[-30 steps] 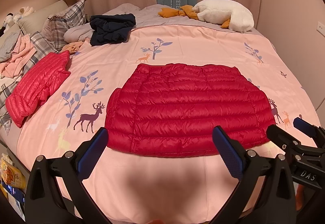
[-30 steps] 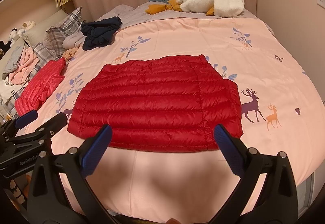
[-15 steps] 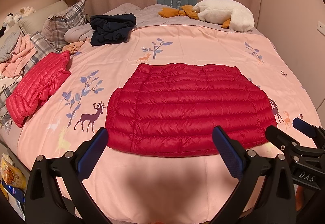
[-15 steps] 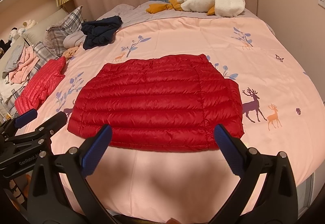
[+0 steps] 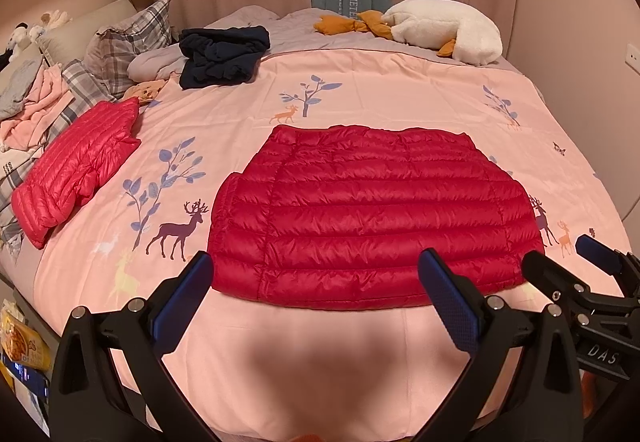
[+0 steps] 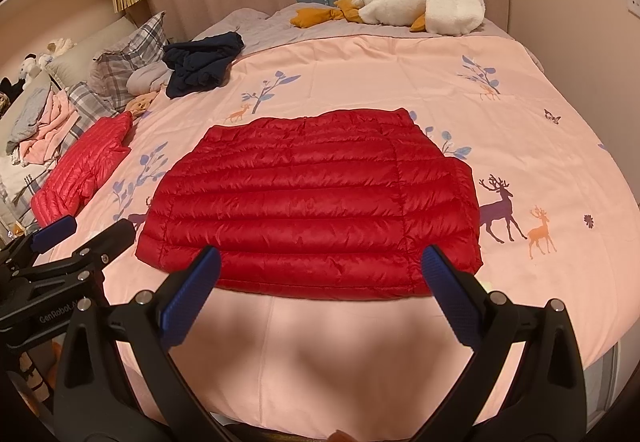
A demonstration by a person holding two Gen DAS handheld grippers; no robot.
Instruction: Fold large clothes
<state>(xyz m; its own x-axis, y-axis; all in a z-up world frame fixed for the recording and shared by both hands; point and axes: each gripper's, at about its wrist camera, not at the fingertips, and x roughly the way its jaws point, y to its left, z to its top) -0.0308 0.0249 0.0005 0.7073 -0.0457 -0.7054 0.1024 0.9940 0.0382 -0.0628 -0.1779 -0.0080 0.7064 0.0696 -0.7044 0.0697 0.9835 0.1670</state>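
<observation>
Currently we hold both grippers above the near edge of the bed, side by side and apart from each other. The left gripper has its jaws spread wide, and nothing sits between its blue pads. The right gripper is spread equally wide and likewise empty. In the left wrist view the right gripper appears at 4 o'clock; in the right wrist view the left gripper appears at 8 o'clock.

The red down jacket lies flat on the pink deer-print cover, quilted side up, at the centre of both views. Its near hem runs just beyond the fingertips of both grippers. Contact between the pads and the hem appears absent, though the fisheye overlap makes this hard to confirm.

At 9 o'clock a second, lighter red jacket lies folded near the plaid pillows. A dark navy garment lies crumpled at 11 o'clock. A white plush goose rests at 1 o'clock, at the far edge.
</observation>
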